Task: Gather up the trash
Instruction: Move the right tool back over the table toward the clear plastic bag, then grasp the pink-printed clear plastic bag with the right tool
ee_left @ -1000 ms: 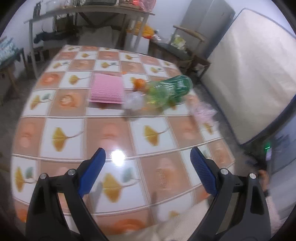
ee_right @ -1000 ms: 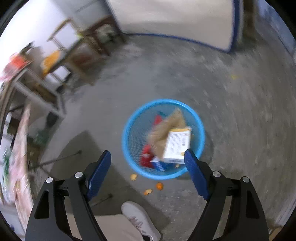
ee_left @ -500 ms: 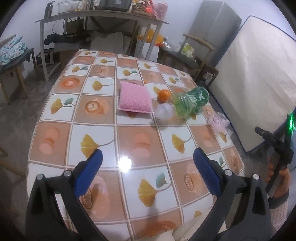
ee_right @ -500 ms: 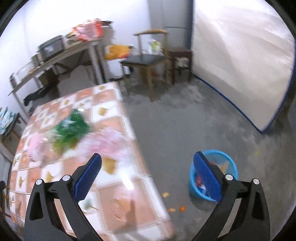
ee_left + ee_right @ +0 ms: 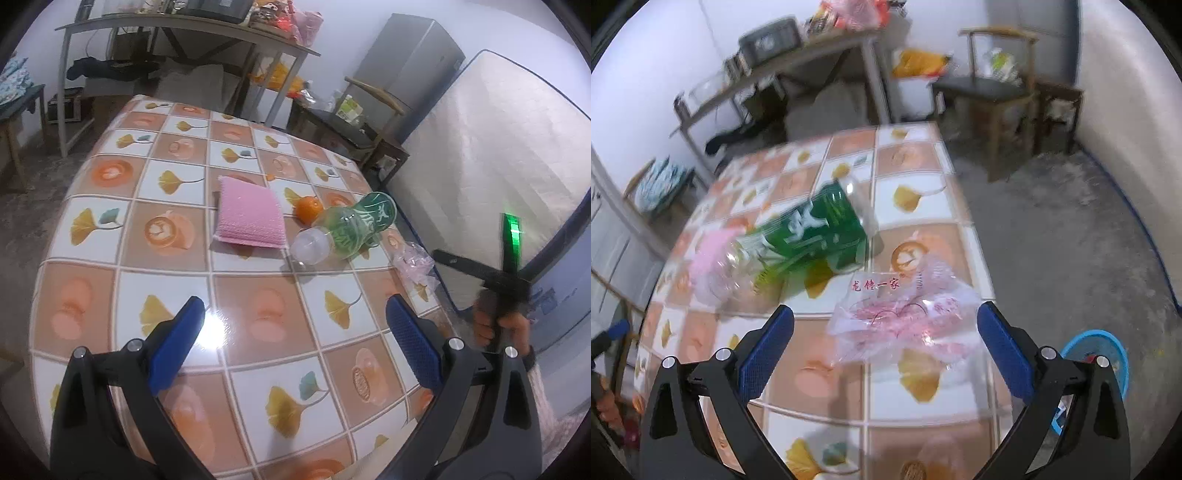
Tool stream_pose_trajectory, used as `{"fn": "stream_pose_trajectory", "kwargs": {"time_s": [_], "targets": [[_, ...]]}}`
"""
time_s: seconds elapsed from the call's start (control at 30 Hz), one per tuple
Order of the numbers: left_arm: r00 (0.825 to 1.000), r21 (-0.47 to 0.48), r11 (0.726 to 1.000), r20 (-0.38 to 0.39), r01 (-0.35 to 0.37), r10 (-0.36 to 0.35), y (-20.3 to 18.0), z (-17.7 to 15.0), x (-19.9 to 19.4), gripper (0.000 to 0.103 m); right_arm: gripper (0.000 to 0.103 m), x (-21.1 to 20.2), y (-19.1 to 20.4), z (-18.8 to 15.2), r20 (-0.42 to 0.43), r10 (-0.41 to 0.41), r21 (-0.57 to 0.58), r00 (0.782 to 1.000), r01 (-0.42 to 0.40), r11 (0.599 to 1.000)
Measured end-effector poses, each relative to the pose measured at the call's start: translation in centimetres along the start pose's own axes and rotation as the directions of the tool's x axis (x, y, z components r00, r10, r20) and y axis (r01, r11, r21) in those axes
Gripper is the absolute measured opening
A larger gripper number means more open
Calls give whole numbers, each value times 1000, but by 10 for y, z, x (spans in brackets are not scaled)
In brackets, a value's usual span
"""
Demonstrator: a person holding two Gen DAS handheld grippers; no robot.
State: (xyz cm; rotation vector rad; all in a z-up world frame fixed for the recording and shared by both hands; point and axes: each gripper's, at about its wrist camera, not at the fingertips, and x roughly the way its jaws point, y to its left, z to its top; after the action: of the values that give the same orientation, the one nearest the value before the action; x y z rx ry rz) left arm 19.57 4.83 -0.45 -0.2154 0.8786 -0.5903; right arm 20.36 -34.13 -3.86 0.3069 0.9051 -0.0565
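Observation:
A crumpled clear plastic bag with pink print (image 5: 905,317) lies near the table's right edge, just ahead of my open, empty right gripper (image 5: 885,347). It also shows in the left wrist view (image 5: 413,260). A green-labelled plastic bottle (image 5: 809,232) lies on its side beyond it; in the left wrist view the bottle (image 5: 351,225) lies beside an orange (image 5: 308,209) and a pink sponge (image 5: 249,216). My left gripper (image 5: 295,332) is open and empty above the near part of the table. A blue trash basket (image 5: 1097,347) stands on the floor at the right.
The tiled table (image 5: 110,236) fills the left wrist view. A mattress (image 5: 498,155) leans against the wall at the right. A wooden chair (image 5: 993,88) and a cluttered metal shelf table (image 5: 798,70) stand behind. The other hand-held gripper (image 5: 506,280) shows at the right.
My right gripper has swung from over the blue basket to the table, now facing the plastic bag. My left gripper view shifted slightly; it stays open.

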Motion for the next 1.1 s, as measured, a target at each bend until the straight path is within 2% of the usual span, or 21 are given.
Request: {"fn": "stream_pose_trajectory", "kwargs": {"time_s": [0.23, 0.4, 0.47, 0.57, 0.6, 0.8, 1.0, 1.1], "targets": [[999, -3, 1000, -37, 9, -9, -1, 7, 17, 95, 96, 38, -10, 3, -76, 68, -49, 995, -72, 996], [999, 29, 999, -45, 17, -16, -12, 22, 31, 95, 96, 49, -8, 0, -90, 88, -92, 992, -97, 991], [999, 68, 998, -43, 14, -11, -23, 31, 40, 95, 89, 51, -7, -3, -95, 90, -111, 991, -100, 989], [999, 117, 993, -45, 17, -12, -39, 41, 52, 95, 82, 56, -6, -9, -98, 43, -138, 994, -56, 989], [999, 127, 992, -47, 21, -16, -44, 44, 55, 95, 81, 55, -7, -9, -94, 45, -137, 995, -58, 989], [998, 208, 977, -53, 39, -28, -77, 64, 83, 95, 64, 52, -11, -10, -76, 61, -112, 995, -70, 991], [991, 354, 932, -125, 82, -40, -113, 78, 123, 95, 50, 50, -16, -12, -71, 102, -69, 992, -107, 992], [985, 462, 882, -173, 91, -11, -133, 82, 153, 95, 41, 49, -21, -13, -73, 130, -37, 989, -133, 990]]}}
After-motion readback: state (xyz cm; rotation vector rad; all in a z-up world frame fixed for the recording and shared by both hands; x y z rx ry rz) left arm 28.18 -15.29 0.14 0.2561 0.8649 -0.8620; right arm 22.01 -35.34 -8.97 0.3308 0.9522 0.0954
